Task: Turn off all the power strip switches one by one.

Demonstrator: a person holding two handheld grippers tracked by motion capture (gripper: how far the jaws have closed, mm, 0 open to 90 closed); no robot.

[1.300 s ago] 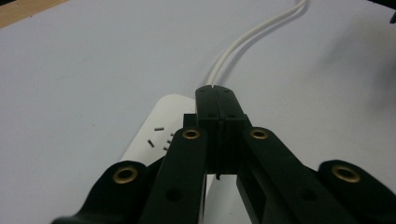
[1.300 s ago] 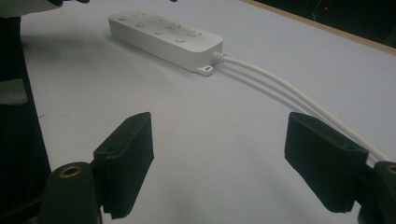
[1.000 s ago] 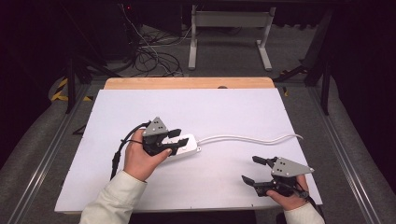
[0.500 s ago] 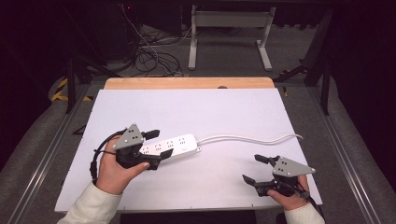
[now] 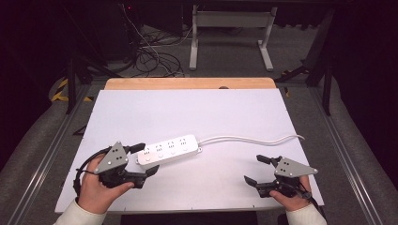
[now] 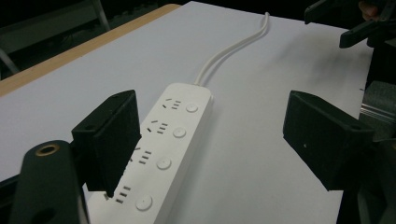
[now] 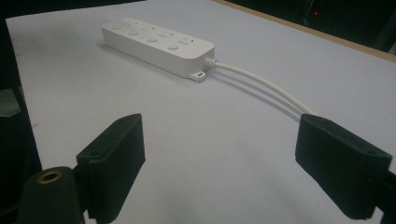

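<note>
Power strip lying flat near the middle of the white table, white cable trailing off right. Left gripper sitting at the strip's left end, jaws spread wide, just been opening, pads pressing on nothing. Left gripper view revealing what the high view blurs: four sockets and four round buttons along the strip, one jaw overlapping its near end, the other well clear. Right gripper view showing a small tab beside the cable exit. Right gripper resting near the right corner, jaws spread, empty. Compared with a second ago: left hand now further left, right unmoved.
</note>
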